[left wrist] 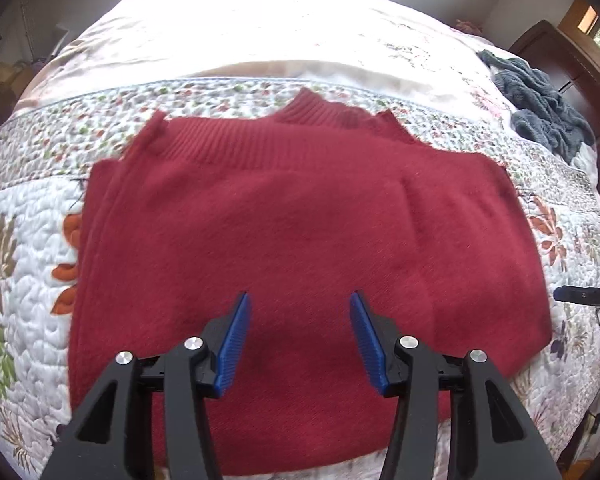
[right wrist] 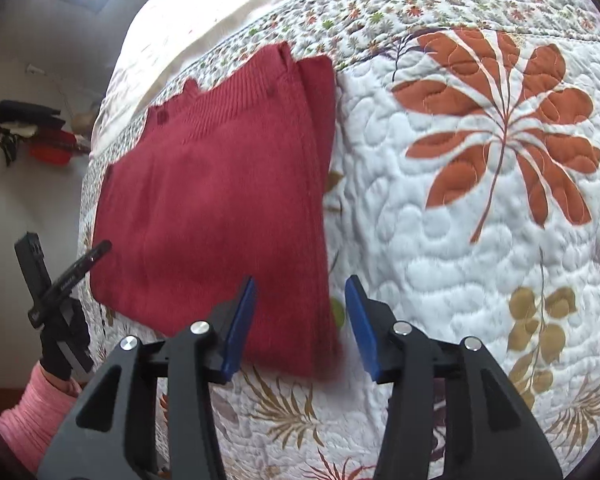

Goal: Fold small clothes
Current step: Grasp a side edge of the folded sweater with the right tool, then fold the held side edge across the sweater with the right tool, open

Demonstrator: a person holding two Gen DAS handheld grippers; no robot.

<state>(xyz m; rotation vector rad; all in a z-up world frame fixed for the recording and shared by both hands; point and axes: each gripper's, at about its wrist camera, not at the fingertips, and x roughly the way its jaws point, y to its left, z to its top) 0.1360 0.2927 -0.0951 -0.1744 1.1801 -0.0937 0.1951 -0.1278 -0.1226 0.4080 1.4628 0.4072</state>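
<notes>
A red knit sweater (left wrist: 300,240) lies folded into a rough rectangle on the floral quilt (left wrist: 24,240), with its ribbed collar at the far edge. My left gripper (left wrist: 300,304) hovers open over the sweater's near half, nothing between its blue pads. In the right wrist view the sweater (right wrist: 220,200) lies to the left, and my right gripper (right wrist: 302,290) stands open above its near right corner, empty. The other gripper (right wrist: 56,280) shows at the left edge, held by a gloved hand with a pink sleeve (right wrist: 32,412).
A dark blue-grey fuzzy garment (left wrist: 540,100) lies crumpled at the bed's far right. A dark wooden headboard (left wrist: 572,60) stands beyond it. A pale sheet covers the far part of the bed. Wall hooks with red and black items (right wrist: 40,136) hang at left.
</notes>
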